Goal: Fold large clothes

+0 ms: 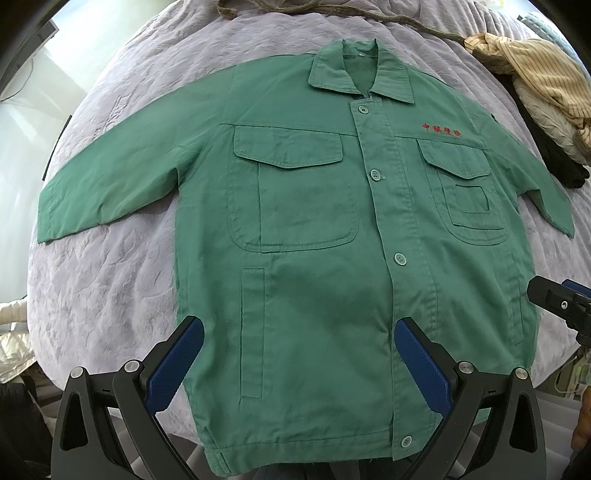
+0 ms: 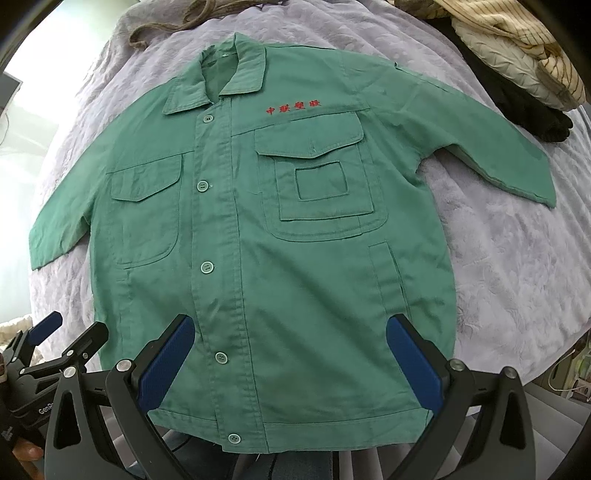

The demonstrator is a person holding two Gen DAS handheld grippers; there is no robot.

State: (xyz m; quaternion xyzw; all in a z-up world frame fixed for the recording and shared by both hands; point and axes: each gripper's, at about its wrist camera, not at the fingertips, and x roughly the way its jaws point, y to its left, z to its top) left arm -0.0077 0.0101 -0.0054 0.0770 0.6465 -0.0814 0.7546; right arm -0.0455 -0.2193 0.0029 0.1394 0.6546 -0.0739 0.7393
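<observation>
A green work jacket (image 1: pixel 306 236) (image 2: pixel 258 229) lies flat and buttoned on a lilac quilt, collar at the far side, both sleeves spread outward, red embroidered characters (image 1: pixel 442 130) on the chest. My left gripper (image 1: pixel 299 332) hovers open above the hem on the jacket's left half, nothing between its blue pads. My right gripper (image 2: pixel 290 328) is open over the hem of the other half, also holding nothing. The right gripper (image 1: pixel 557 302) shows at the right edge of the left wrist view; the left gripper (image 2: pixel 51 347) shows at the lower left of the right wrist view.
A lilac quilted bedspread (image 1: pixel 110 280) (image 2: pixel 517 258) covers the bed. A pile of striped cream and black clothes (image 1: pixel 546 110) (image 2: pixel 517 55) sits at the far right corner. A brown cord-like garment (image 1: pixel 332 11) lies beyond the collar. A bright window is at the left.
</observation>
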